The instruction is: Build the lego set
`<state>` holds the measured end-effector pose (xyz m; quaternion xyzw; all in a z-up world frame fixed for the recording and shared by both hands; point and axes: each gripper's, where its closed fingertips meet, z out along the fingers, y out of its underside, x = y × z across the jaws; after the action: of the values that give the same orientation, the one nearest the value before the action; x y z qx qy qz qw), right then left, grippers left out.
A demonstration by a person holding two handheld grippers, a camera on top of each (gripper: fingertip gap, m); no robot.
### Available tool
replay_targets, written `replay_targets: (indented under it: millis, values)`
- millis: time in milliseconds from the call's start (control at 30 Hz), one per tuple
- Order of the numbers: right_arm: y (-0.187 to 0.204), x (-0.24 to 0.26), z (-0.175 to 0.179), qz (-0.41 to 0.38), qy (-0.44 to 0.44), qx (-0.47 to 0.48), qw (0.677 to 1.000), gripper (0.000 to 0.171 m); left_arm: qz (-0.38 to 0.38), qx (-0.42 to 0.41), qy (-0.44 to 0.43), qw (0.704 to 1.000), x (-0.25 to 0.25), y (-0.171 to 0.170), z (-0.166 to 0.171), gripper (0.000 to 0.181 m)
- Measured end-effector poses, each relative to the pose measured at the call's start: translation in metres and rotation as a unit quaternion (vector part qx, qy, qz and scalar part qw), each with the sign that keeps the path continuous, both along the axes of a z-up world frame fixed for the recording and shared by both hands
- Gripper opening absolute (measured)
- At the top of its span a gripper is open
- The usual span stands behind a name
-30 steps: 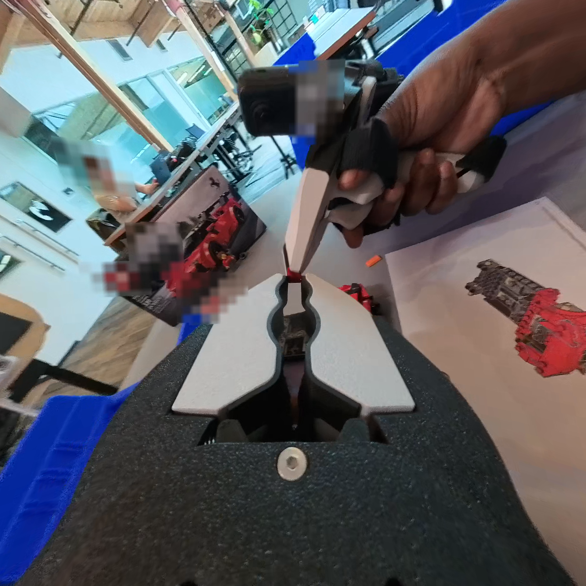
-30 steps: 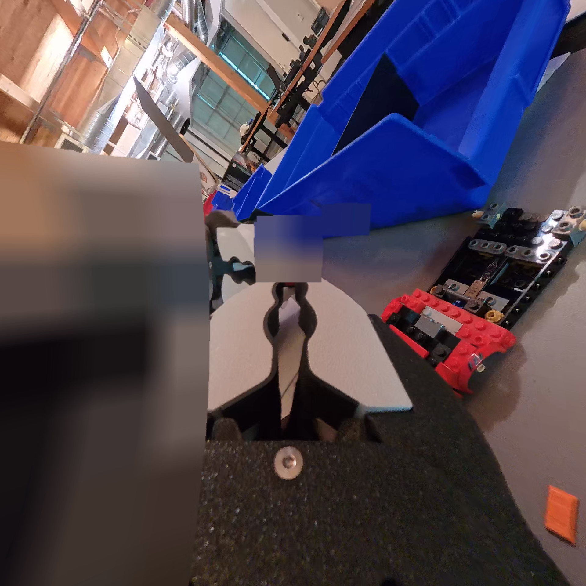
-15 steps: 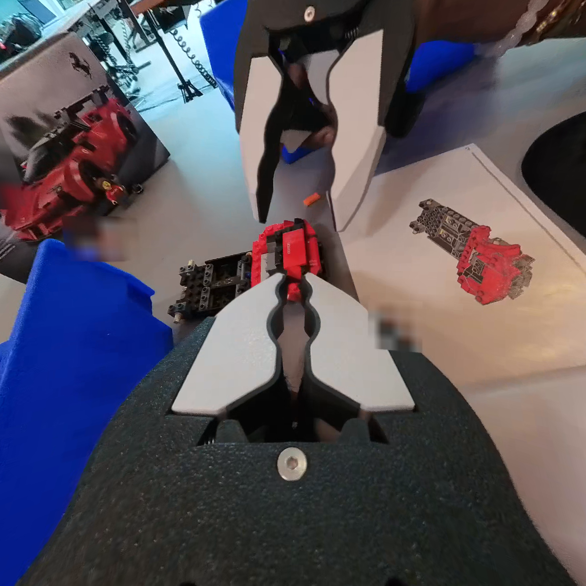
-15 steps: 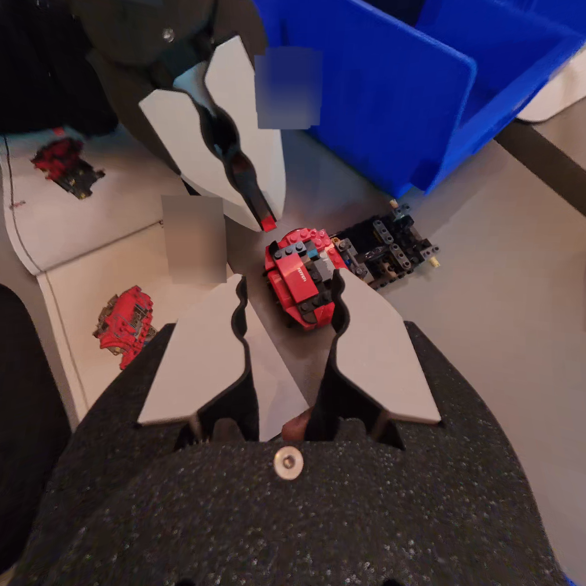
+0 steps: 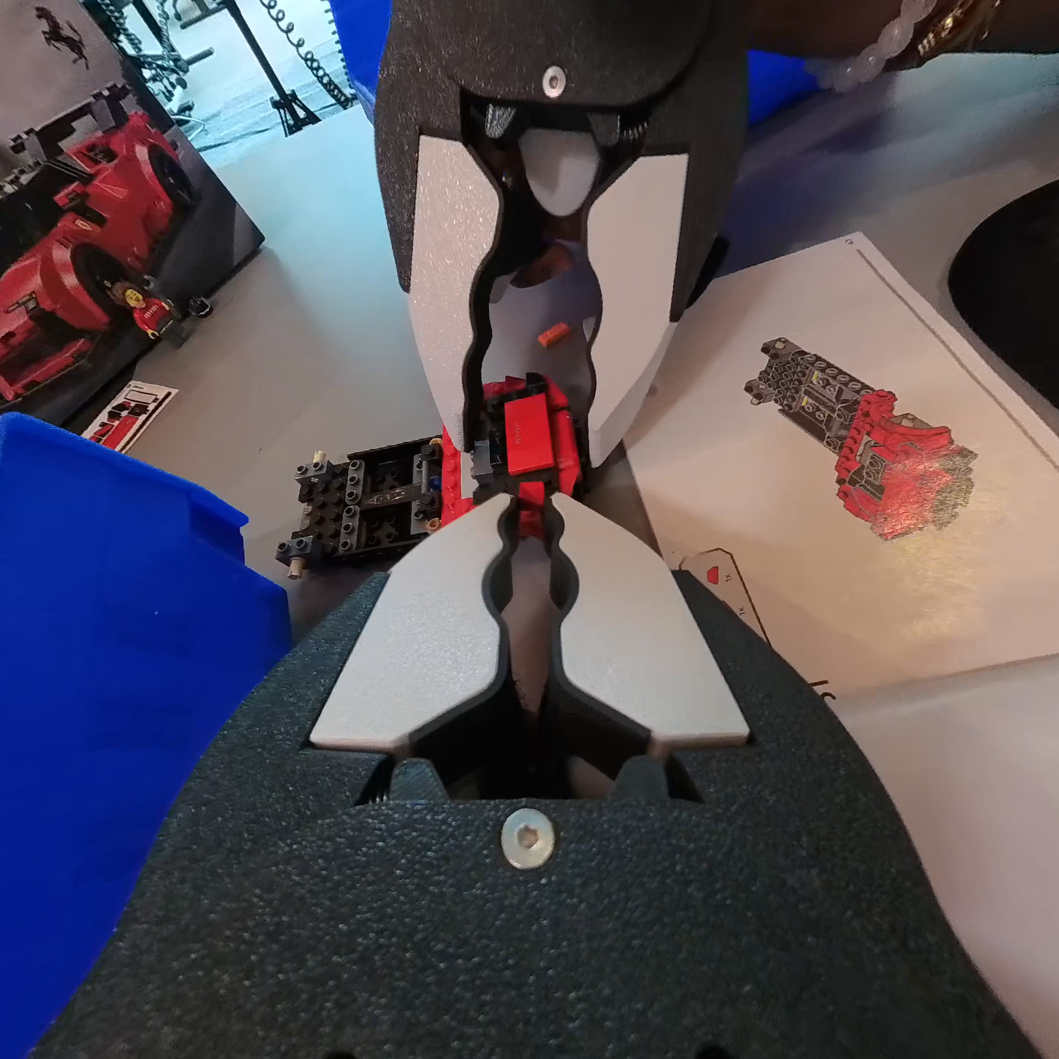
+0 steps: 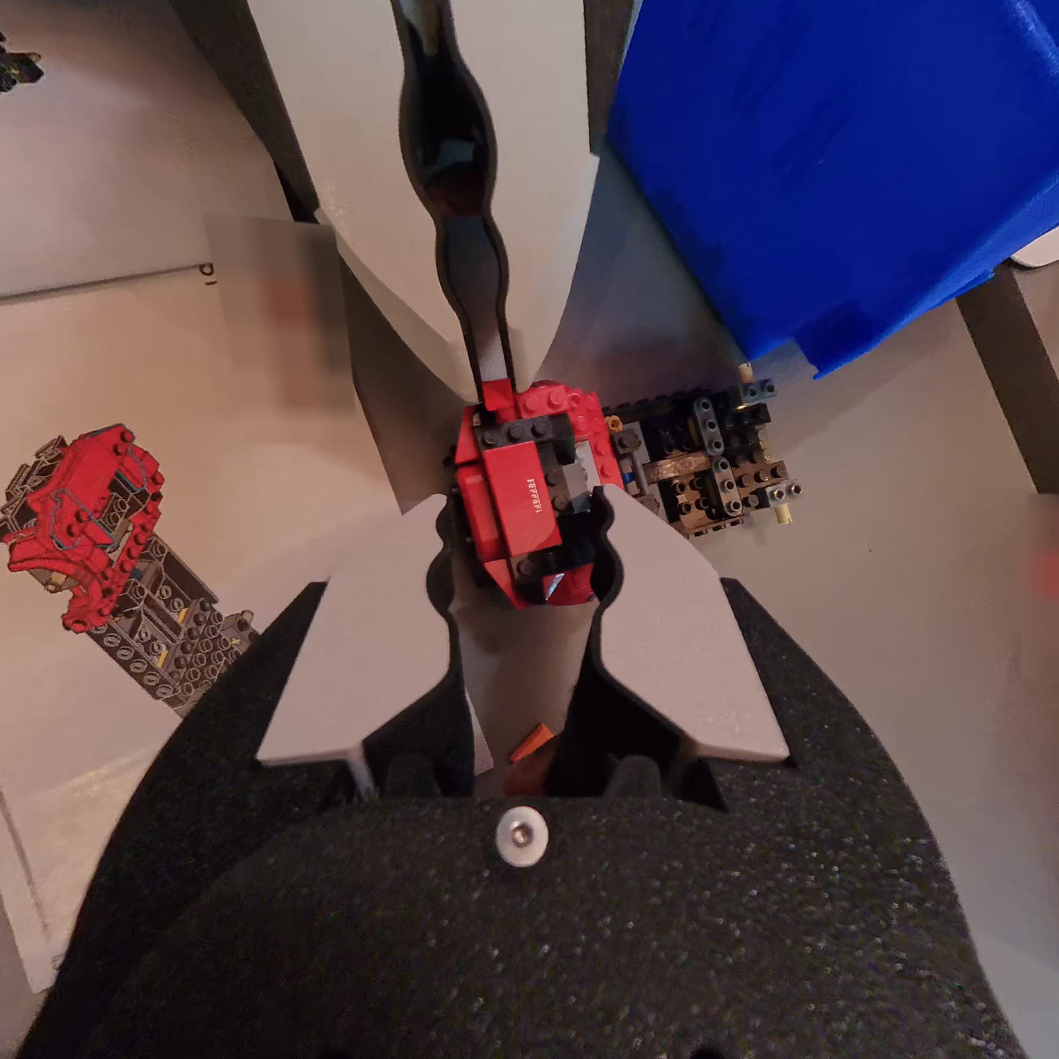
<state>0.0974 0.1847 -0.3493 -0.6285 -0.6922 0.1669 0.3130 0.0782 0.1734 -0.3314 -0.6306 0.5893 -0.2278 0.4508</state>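
The part-built lego car lies on the grey table, a black chassis with a red front section. My left gripper is shut on a small red piece and holds it at the near edge of the red section. In the right wrist view the left gripper comes in from the top with the red piece at its tip. My right gripper is open, its jaws on either side of the red section. It comes in from the top of the left wrist view.
A blue bin stands close beside the chassis and also shows in the right wrist view. The open instruction booklet lies on the other side. The set's box, a sticker sheet and a loose orange piece lie beyond. Only a small space, under 4 cm, lies between the two pairs of fingers.
Both grippers have come down from mid-air to the car. The right gripper opened and moved around the red section. The left gripper brought the red piece down to it.
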Motion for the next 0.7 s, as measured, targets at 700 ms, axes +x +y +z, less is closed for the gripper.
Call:
replay_targets:
  millis: [700]
  values:
    - [0.0006, 0.0002, -0.0006, 0.008, -0.003, 0.006, 1.000, 0.043, 0.016, -0.107, 0.009, 0.994, 0.0003, 0.0029, -0.0019, 0.007]
